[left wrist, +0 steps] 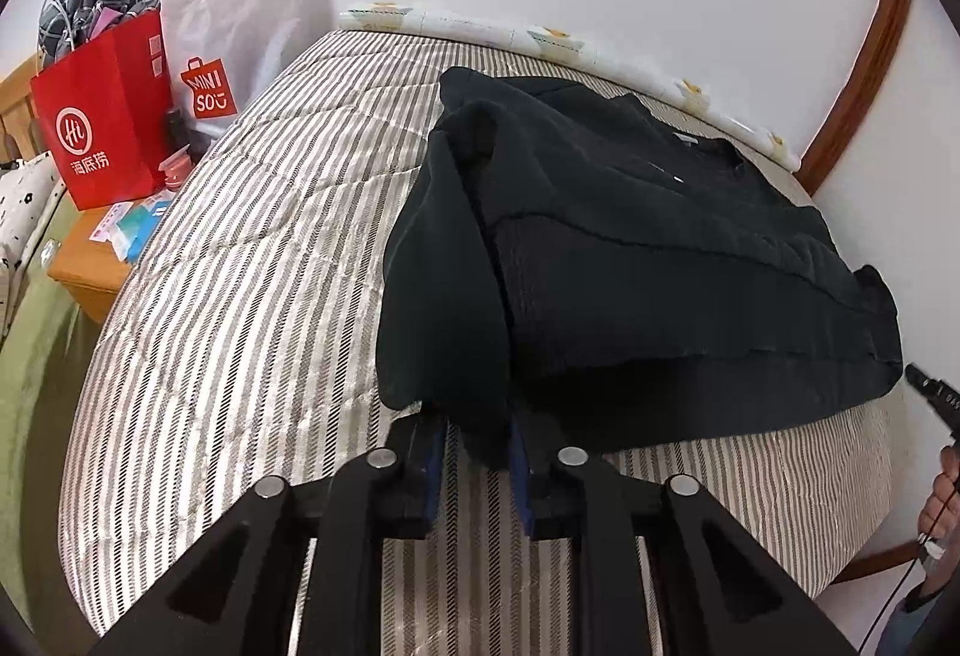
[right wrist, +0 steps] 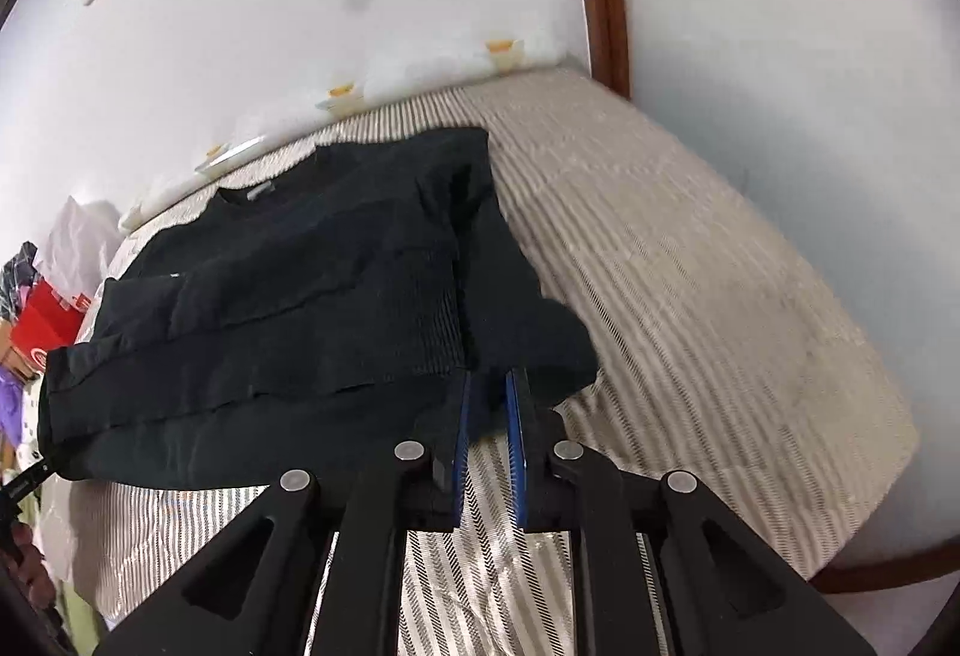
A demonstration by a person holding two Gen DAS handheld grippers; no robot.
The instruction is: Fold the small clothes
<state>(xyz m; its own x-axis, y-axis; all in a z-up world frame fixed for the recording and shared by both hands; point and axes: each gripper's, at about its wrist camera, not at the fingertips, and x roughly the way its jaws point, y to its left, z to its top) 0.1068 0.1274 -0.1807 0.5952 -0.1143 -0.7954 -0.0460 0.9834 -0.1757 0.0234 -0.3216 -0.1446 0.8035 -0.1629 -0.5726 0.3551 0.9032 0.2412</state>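
A black knit garment [left wrist: 630,236] lies partly folded on the striped mattress [left wrist: 240,296], its neckline towards the wall. In the left wrist view my left gripper [left wrist: 480,416] is at the garment's near left corner. A fold of black cloth hangs between its jaws, with a strip of mattress showing beside the left pad [left wrist: 437,452], so the cloth looks loose. In the right wrist view the garment [right wrist: 288,308] spreads to the left. My right gripper [right wrist: 487,392] is at its near right corner, where cloth fills the narrow gap between the blue pads.
A red paper bag [left wrist: 99,116] and a white shopping bag [left wrist: 240,26] stand on a wooden nightstand [left wrist: 90,266] left of the bed. The white wall and a brown wooden frame [left wrist: 870,56] bound the far side. Bare mattress [right wrist: 690,296] lies right of the garment.
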